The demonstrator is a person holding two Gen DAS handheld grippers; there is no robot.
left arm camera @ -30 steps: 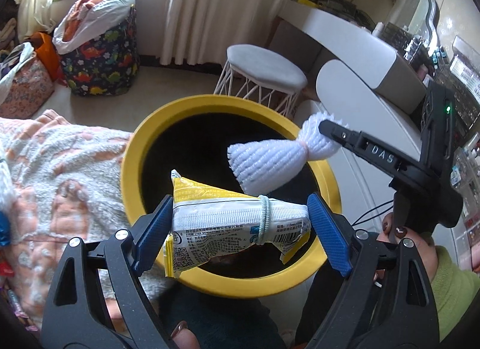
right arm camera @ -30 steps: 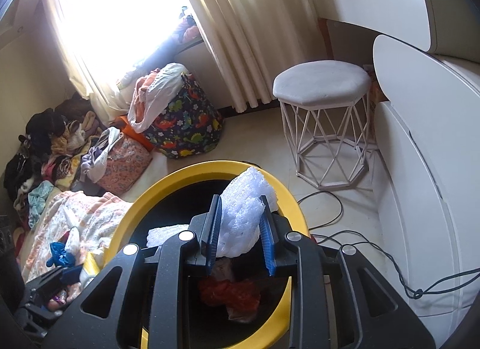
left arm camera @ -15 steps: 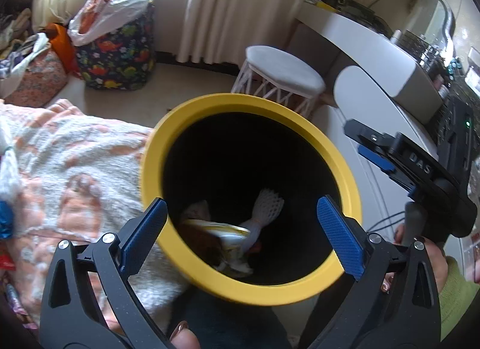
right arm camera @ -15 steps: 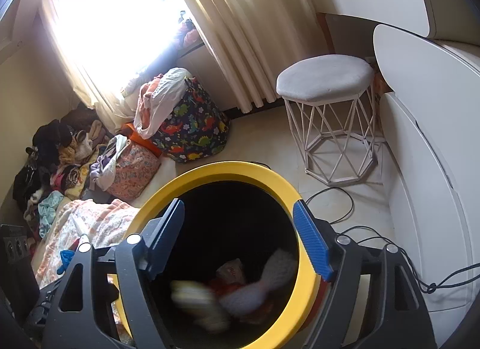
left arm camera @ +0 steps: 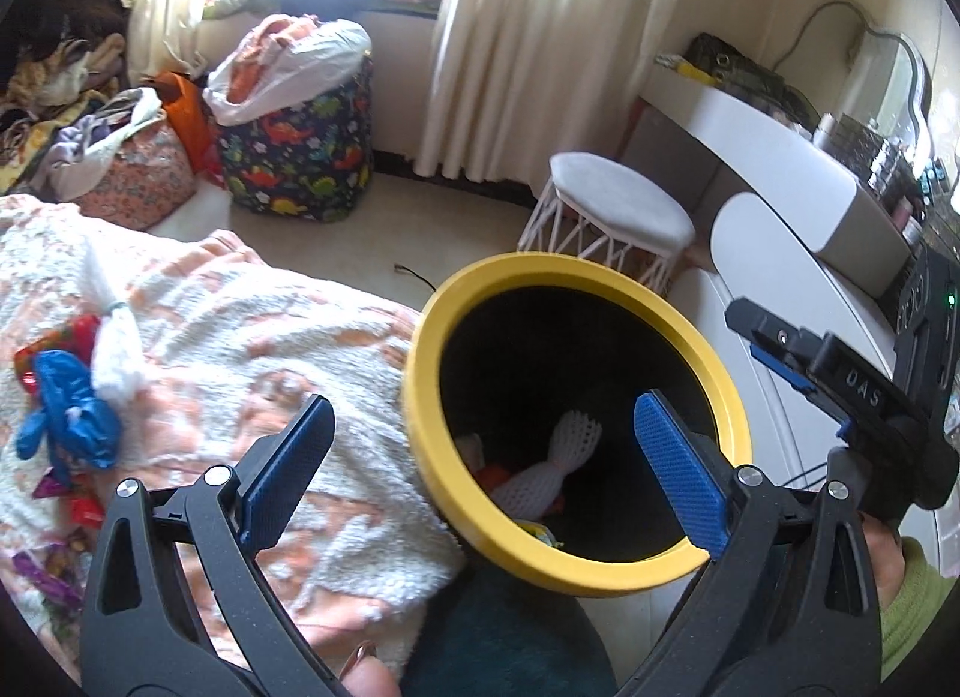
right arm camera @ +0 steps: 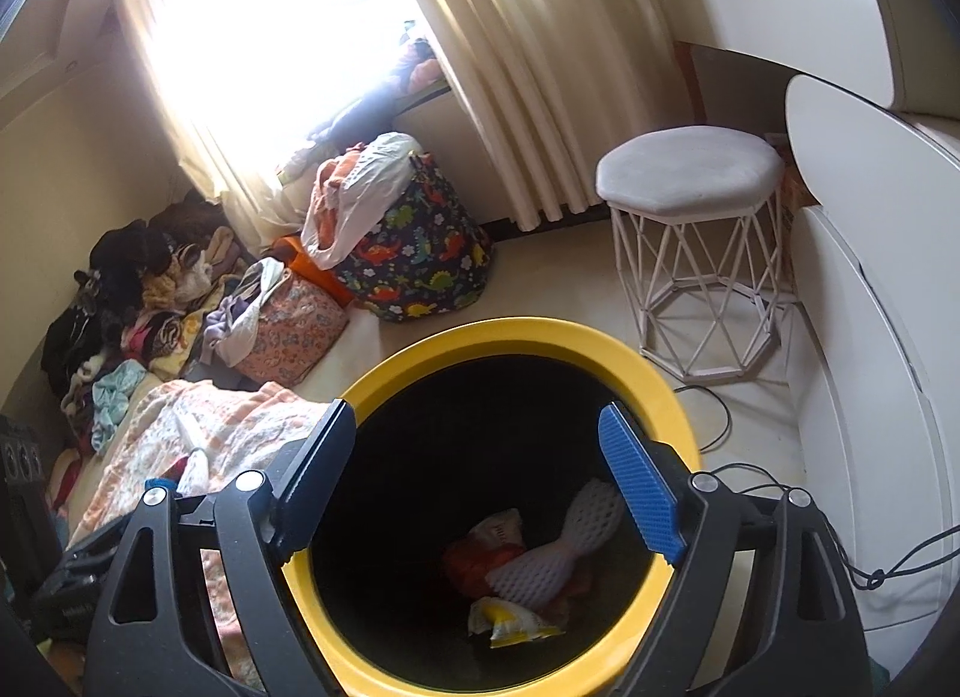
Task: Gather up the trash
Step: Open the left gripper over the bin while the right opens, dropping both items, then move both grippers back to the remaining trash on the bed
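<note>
Fingers of both grippers, left [left arm camera: 480,472] and right [right arm camera: 480,478], gape wide and hold nothing. Lower centre, the bin [right arm camera: 672,397] holds a foam net [right arm camera: 552,553] and yellow wrapper [right arm camera: 510,622]. Next, I judge, comes fetching the blue bag [left arm camera: 72,415] at mid-left on the bed [left arm camera: 252,337]. "DAS" reads on the right gripper.

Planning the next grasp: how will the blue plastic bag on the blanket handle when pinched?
The blue plastic bag looks crumpled and thin, so probably floppy and very light. It may compress and slip unless pinched on a bunched fold.
</note>
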